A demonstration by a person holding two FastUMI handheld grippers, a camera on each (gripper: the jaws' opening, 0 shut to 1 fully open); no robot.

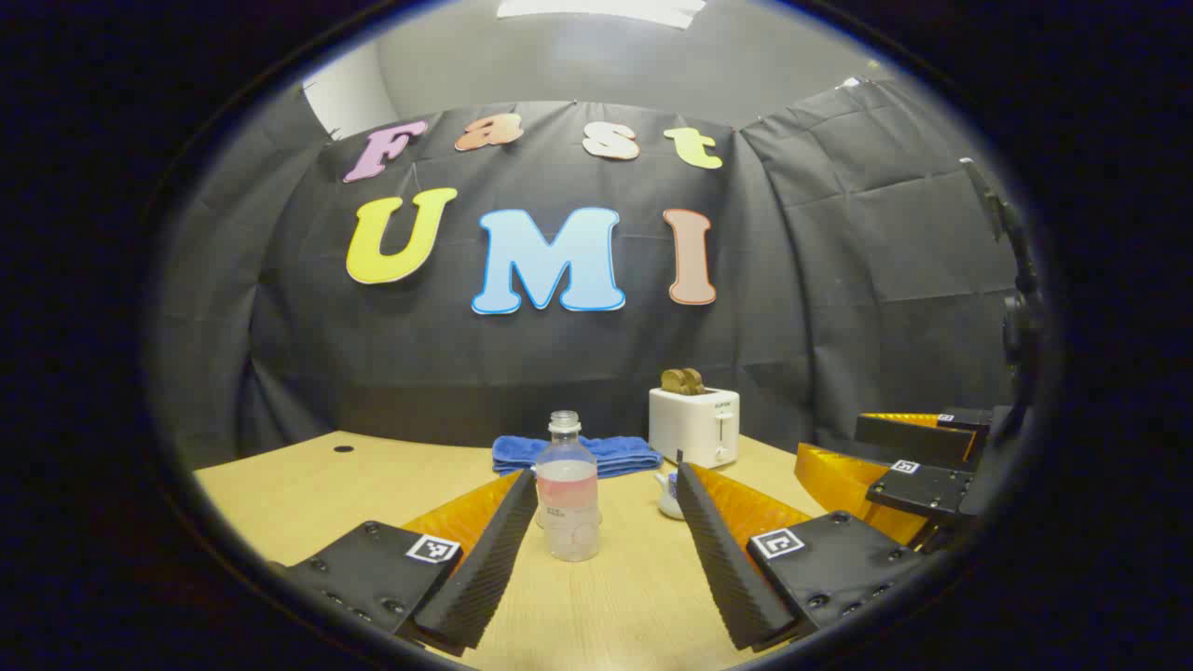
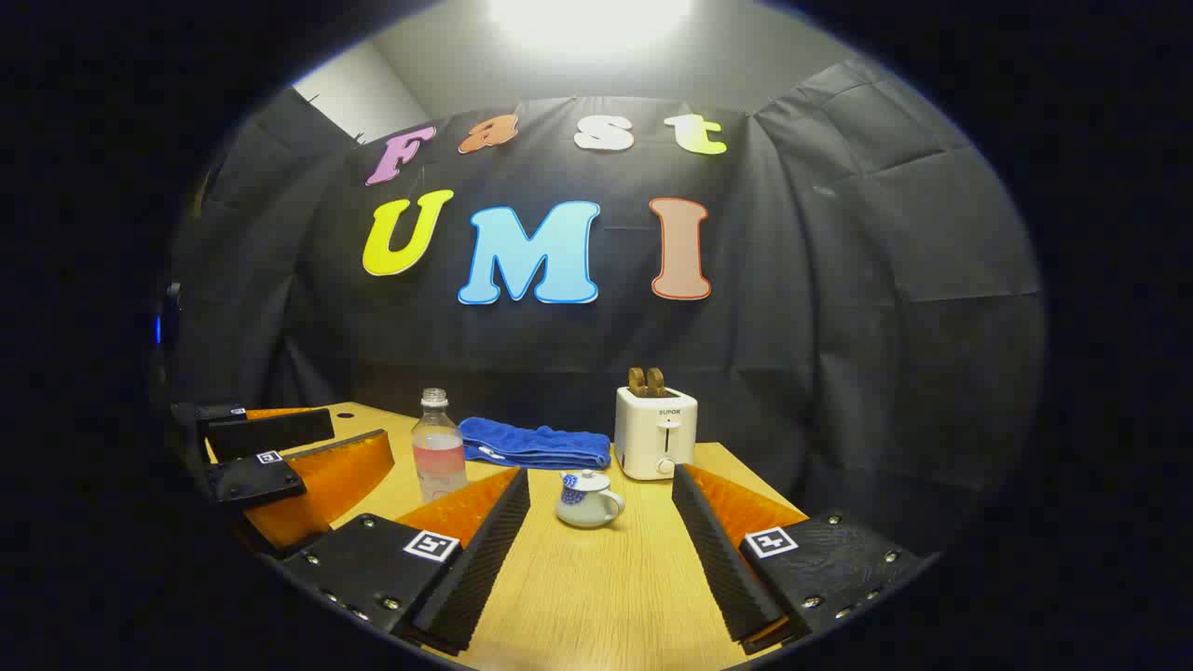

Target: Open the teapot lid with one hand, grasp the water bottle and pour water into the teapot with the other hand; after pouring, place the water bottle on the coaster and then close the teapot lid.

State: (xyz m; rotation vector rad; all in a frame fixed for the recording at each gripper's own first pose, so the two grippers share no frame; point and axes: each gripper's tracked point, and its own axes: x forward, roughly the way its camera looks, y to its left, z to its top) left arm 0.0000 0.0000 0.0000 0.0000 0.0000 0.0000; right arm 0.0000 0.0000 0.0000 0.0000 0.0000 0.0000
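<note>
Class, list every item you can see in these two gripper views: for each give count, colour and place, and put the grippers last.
Water bottle: one, clear with pale pink label, uncapped, upright mid-table.
Teapot: one, white with blue pattern, lid on, front of toaster.
Towel: one, blue, folded, at table's back.
Toaster: one, white, two brown slices in its slots, back of table.
Table: one, light wood.
Left gripper: one, open, bottle ahead between its fingers.
Right gripper: one, open, facing the teapot.

I read "SUPOR" on front of white toaster [image 2: 655,433], above its lever; water bottle [image 2: 439,450] label too blurred for me; square markers on gripper fingers carry no legible text
</note>
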